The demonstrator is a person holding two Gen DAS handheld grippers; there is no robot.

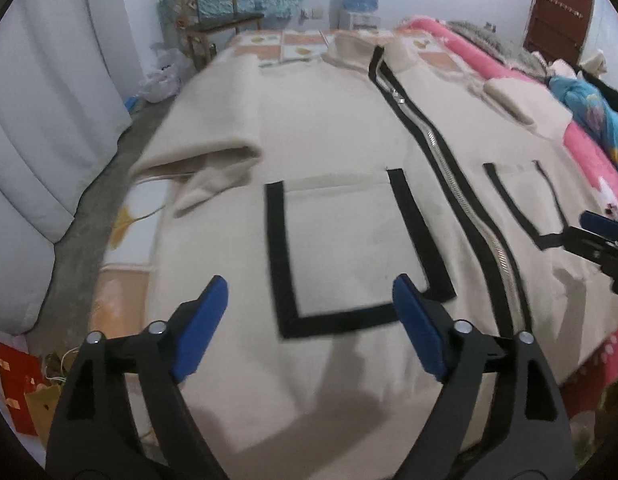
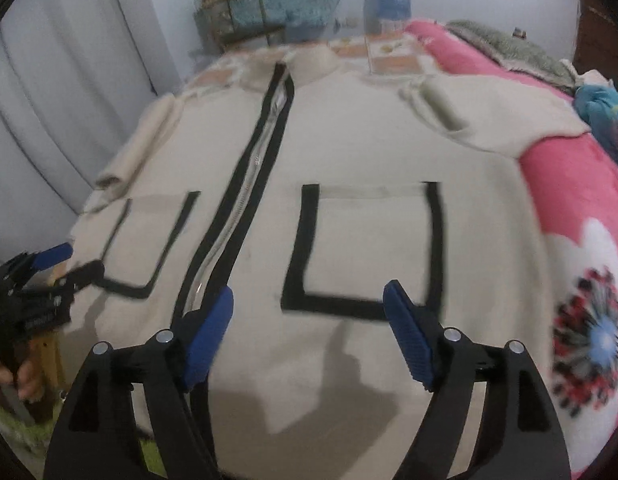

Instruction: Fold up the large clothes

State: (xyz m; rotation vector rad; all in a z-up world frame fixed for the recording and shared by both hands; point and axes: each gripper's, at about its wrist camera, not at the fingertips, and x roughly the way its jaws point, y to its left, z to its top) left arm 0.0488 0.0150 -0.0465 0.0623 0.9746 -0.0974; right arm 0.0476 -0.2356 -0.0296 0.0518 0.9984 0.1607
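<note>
Cream jacket (image 1: 349, 152) is spread flat on the bed (image 1: 589, 148), front up, with the zipper (image 1: 465, 184) closed. Both sleeves are already laid in over the body. No fold of the body is seen yet, so most folding is left. The left gripper (image 1: 309, 332) and right gripper (image 2: 309, 332) are held wide apart above the hem, and nothing is gripped.

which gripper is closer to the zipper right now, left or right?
Right. The right gripper has one finger right beside the zipper on the jacket. The left gripper hangs over the pocket, clearly off to the side.
</note>
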